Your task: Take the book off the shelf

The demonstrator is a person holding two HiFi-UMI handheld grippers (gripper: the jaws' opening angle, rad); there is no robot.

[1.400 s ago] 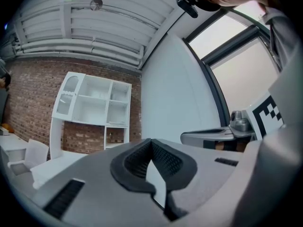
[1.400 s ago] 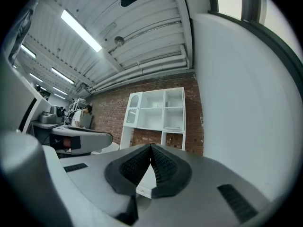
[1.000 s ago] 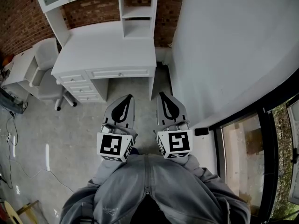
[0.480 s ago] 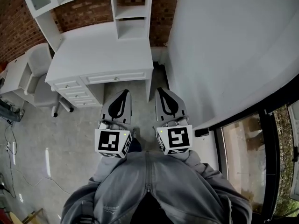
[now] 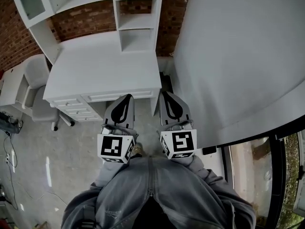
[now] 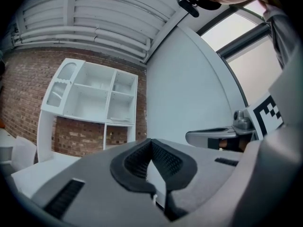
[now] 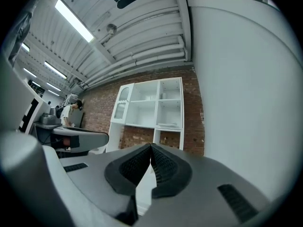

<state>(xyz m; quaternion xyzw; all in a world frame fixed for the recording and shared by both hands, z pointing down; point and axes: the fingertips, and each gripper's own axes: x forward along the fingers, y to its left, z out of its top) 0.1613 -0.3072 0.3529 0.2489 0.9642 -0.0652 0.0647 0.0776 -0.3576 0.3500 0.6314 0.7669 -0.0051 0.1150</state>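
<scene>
shelf (image 5: pixel 137 38) above white desk (image 5: pixel 107 68), left gripper (image 5: pixel 127 97) and right gripper (image 5: pixel 164 94), fingers clenched, holding nothing

Left tool (image 5: pixel 125 100) and right tool (image 5: pixel 167 98) side by side, jaws closed, apparently empty, pointing forward

I saw my left gripper (image 6: pixel 151 142) with jaws pressed together, empty. Ahead, the white shelf (image 6: pixel 94 100) stood against a brick wall (image 6: pixel 71 131).

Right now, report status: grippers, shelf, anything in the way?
Left gripper, right gripper shut, empty. Shelf unit ahead above desk; book not clearly seen. No obstacle seen.
</scene>
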